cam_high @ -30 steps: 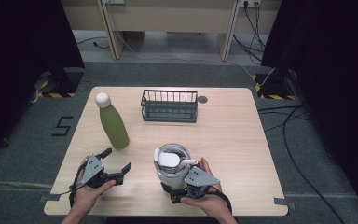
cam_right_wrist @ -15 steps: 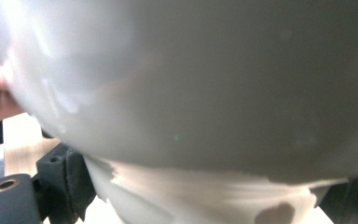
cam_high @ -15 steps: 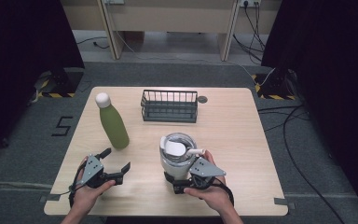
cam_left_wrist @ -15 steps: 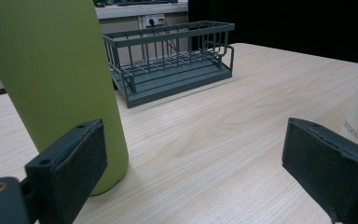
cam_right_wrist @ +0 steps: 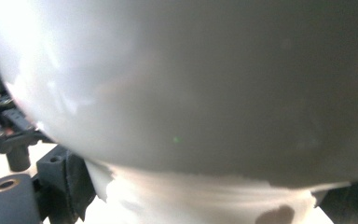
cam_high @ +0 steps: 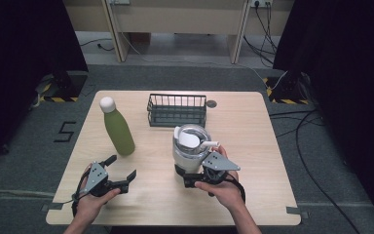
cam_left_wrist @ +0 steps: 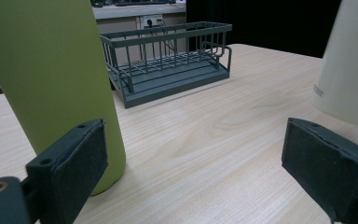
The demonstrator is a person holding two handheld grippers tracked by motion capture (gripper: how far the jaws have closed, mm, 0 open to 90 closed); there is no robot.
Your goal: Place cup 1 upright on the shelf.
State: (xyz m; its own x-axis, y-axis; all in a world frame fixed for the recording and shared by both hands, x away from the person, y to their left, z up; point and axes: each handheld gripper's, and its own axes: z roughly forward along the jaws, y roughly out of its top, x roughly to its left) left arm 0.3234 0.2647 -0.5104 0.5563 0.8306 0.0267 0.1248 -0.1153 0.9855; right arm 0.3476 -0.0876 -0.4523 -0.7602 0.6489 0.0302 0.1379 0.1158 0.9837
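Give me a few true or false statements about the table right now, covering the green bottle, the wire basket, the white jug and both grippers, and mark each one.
1. The right gripper is closed on the white jug. True.
2. The green bottle lies on its side. False: it stands upright.
3. The left gripper holds the bottle. False: its jaws are open with nothing between them.
4. The wire basket stands beyond the jug. True.
5. The jug sits inside the basket. False: it is on the near side of the basket, in the right gripper.
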